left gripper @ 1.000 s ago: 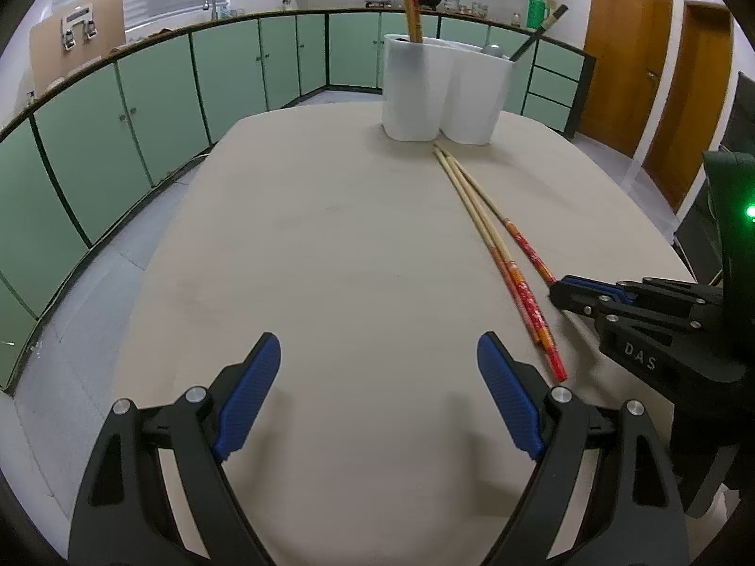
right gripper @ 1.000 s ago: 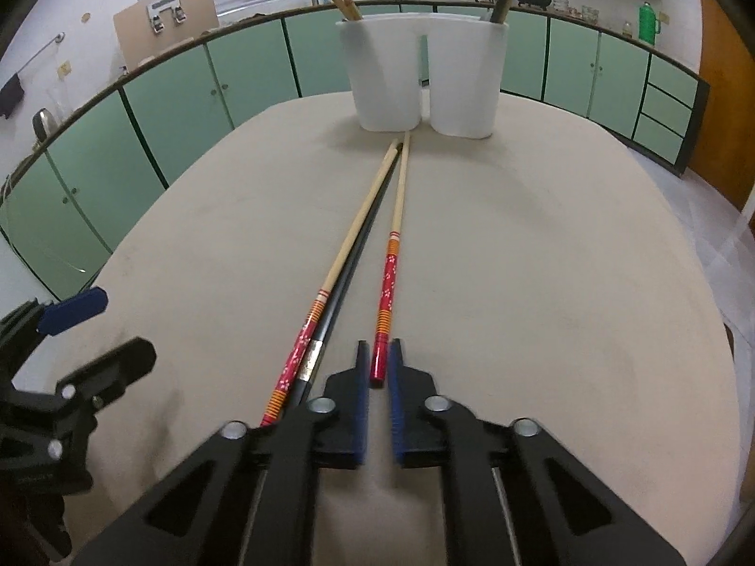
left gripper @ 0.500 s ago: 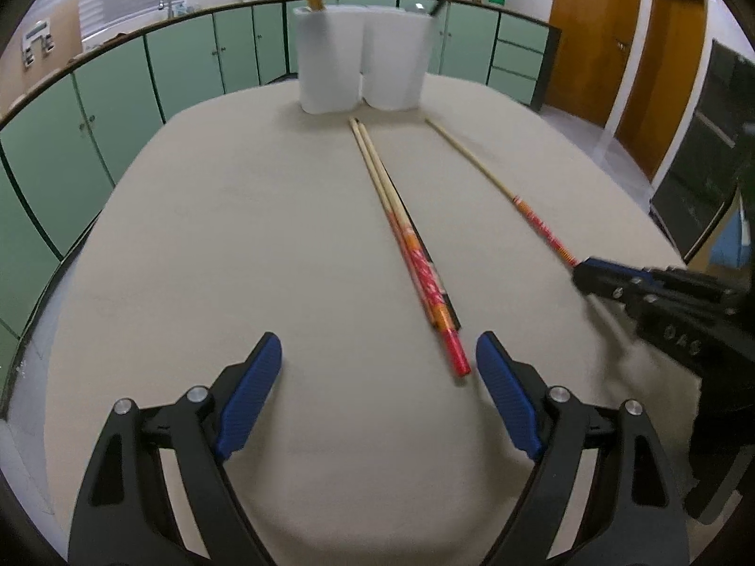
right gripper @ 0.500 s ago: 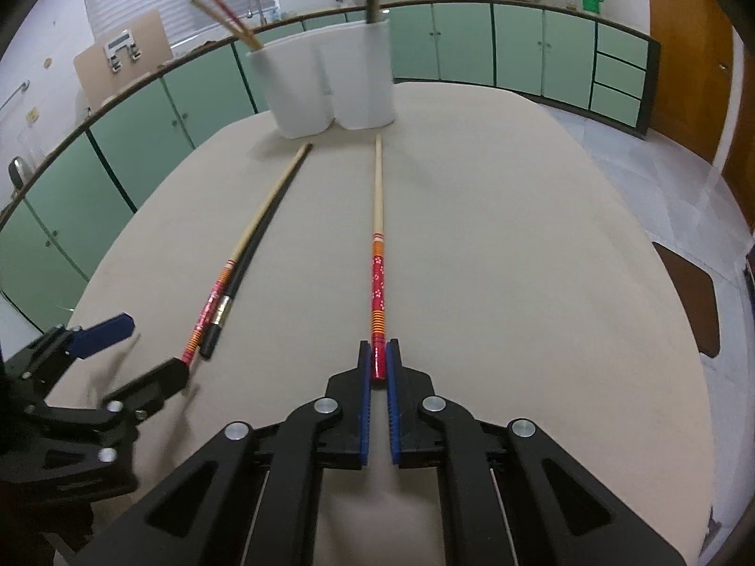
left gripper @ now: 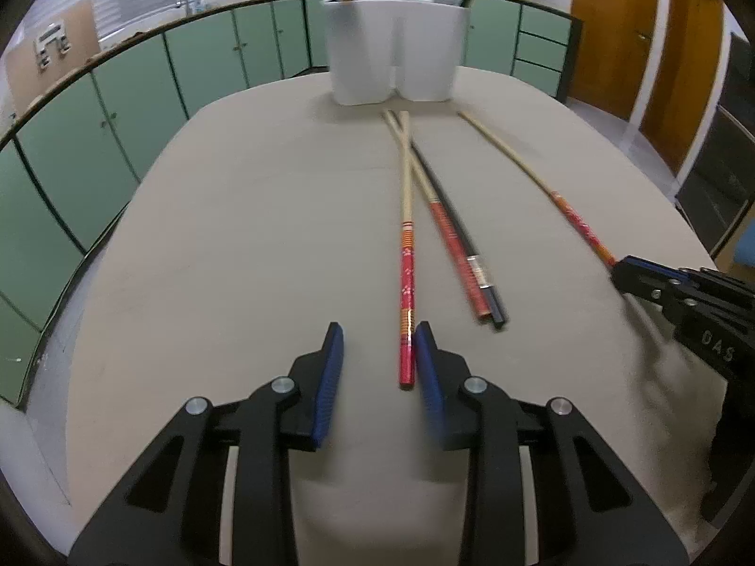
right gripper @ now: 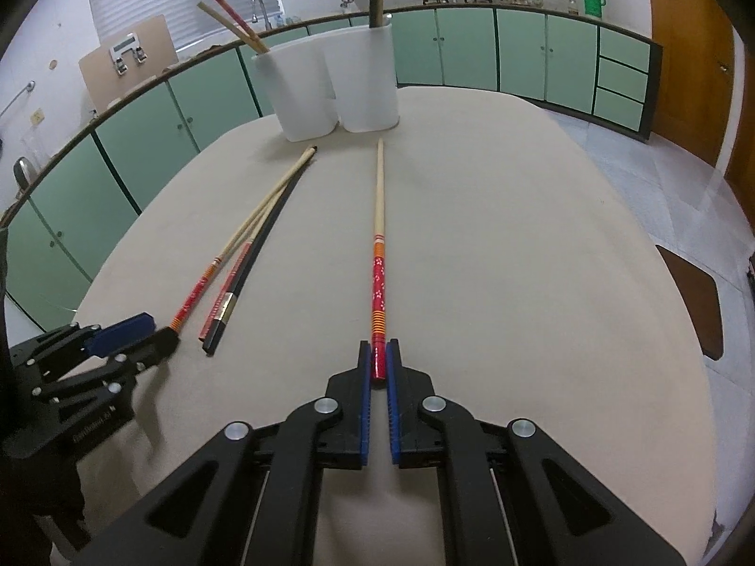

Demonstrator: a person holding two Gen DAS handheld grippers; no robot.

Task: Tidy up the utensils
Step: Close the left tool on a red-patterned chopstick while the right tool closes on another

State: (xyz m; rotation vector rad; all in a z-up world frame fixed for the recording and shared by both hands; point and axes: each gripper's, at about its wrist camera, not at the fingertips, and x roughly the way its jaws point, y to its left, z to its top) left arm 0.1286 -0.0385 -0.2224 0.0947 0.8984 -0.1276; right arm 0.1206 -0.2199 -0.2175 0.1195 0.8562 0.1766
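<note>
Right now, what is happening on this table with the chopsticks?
A person works two handheld grippers. The right gripper is shut on the red end of one red-and-bamboo chopstick. The left gripper has just been closing around another red-handled chopstick, not yet pinching it. Two more lie beside it; the white twin-cup holder stands behind.

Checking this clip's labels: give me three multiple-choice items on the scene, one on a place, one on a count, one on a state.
1. The white utensil holder stands: A) at the table's far end B) on the floor C) on the kitchen counter.
2. Chopsticks outside the holder number: A) two B) four C) six.
3. The right hand-held gripper is: A) open and empty B) shut on a red-ended chopstick C) shut on a spoon.
Answers: 1 A, it stands on the tabletop beyond the chopsticks; 2 B, three lie grouped, one apart; 3 B, its pads clamp the red end.
</note>
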